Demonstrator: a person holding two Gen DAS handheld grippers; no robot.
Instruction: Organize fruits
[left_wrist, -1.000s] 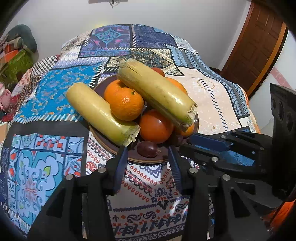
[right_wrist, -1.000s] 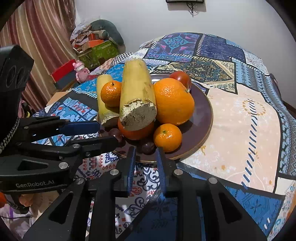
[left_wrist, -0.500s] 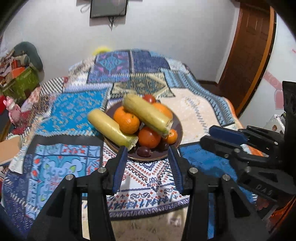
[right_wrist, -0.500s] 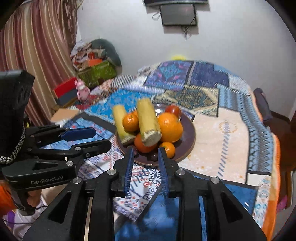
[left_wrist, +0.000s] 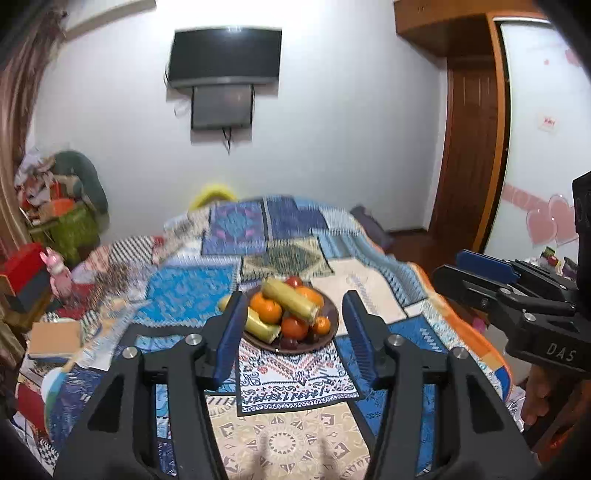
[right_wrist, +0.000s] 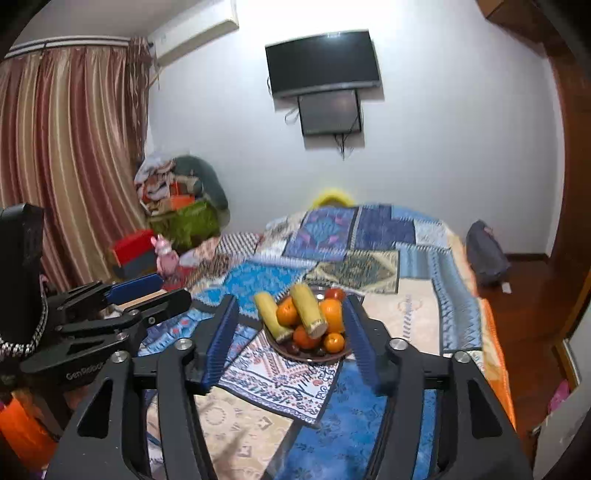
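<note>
A dark brown plate (left_wrist: 330, 330) (right_wrist: 334, 357) sits on the patchwork-covered table. It holds two yellow-green sugarcane pieces (left_wrist: 293, 302) (right_wrist: 308, 308), several oranges (left_wrist: 267, 310) (right_wrist: 330, 314), a red tomato (left_wrist: 294, 281) (right_wrist: 335, 294) and small dark fruits (left_wrist: 290, 343). My left gripper (left_wrist: 293, 325) is open and empty, well back from the plate. My right gripper (right_wrist: 290, 328) is open and empty, also far back. Each gripper shows in the other's view: the right one (left_wrist: 517, 295), the left one (right_wrist: 110, 306).
The patchwork cloth (left_wrist: 258, 229) covers the whole table. A wall TV (left_wrist: 223, 55) hangs behind. Clutter, a green bag (right_wrist: 184, 223), a red box (right_wrist: 131, 245) and a pink toy (right_wrist: 164, 254) lie at the left. A wooden door (left_wrist: 469, 147) stands at the right.
Both grippers have pulled far back and up from the plate, which now looks small. The right gripper's jaws have opened wider. The fruits have not moved.
</note>
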